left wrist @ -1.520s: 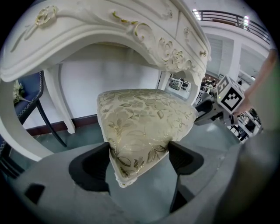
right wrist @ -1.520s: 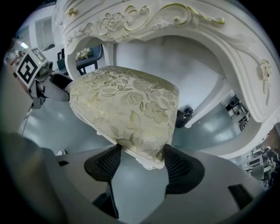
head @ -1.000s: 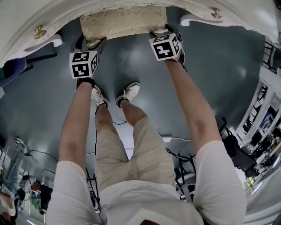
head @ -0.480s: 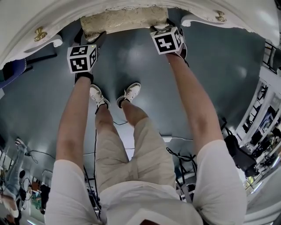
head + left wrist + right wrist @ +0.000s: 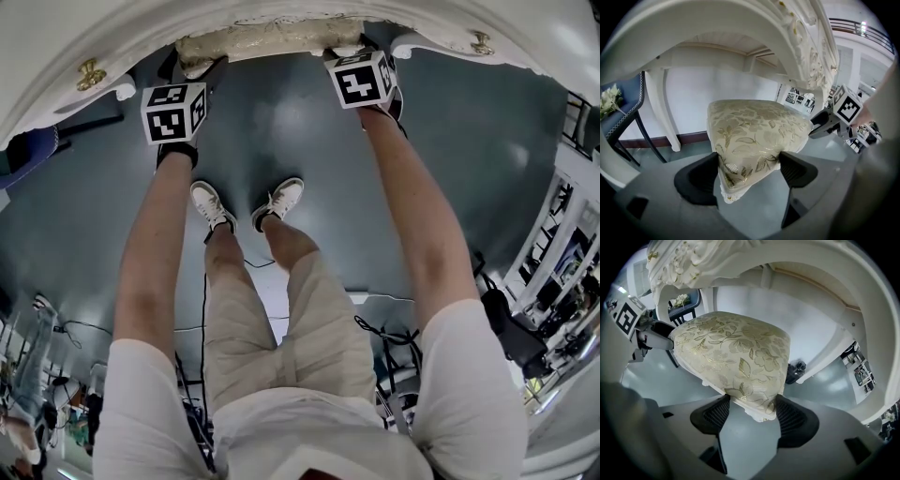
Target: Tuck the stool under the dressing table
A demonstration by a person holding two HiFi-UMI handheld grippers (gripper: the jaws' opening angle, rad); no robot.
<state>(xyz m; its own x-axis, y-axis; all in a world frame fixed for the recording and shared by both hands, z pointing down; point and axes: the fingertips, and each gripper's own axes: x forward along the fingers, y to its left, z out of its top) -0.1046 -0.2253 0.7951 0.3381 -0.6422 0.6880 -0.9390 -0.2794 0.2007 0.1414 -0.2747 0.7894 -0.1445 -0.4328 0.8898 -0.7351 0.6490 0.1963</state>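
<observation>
Head view is showing only a thin front strip of the stool [image 5: 267,41] at 12 o'clock, the rest of its gold floral cushion lying hidden under the white dressing table [image 5: 56,42]; no view is showing the stool's legs. In the same view the marker cubes are covering the fingers of both grippers, so their grip is readable only from the gripper views. There the left gripper [image 5: 747,171] is holding a near corner of the cushion, its wide-set black fingers [image 5: 698,180] pressing the fabric from both sides. The right gripper [image 5: 752,416] is clamping the other near corner in the same way, its fingers [image 5: 794,423] touching the trim. The dressing table's upper surface is running out of the frame at 12 o'clock, leaving only its carved apron and two brass knobs [image 5: 91,73] in sight. Beneath it, a curved white leg [image 5: 665,112] is standing before a white wall [image 5: 717,89]. A dark blue chair [image 5: 626,112] at 9 o'clock in the left gripper view is being cut off by the lens edge. The floor [image 5: 281,122] is glossy dark grey, and the person's white shoes [image 5: 211,204] are standing on it near the centre. Cables and cluttered racks at 4 and 7 o'clock are too distorted to identify.
</observation>
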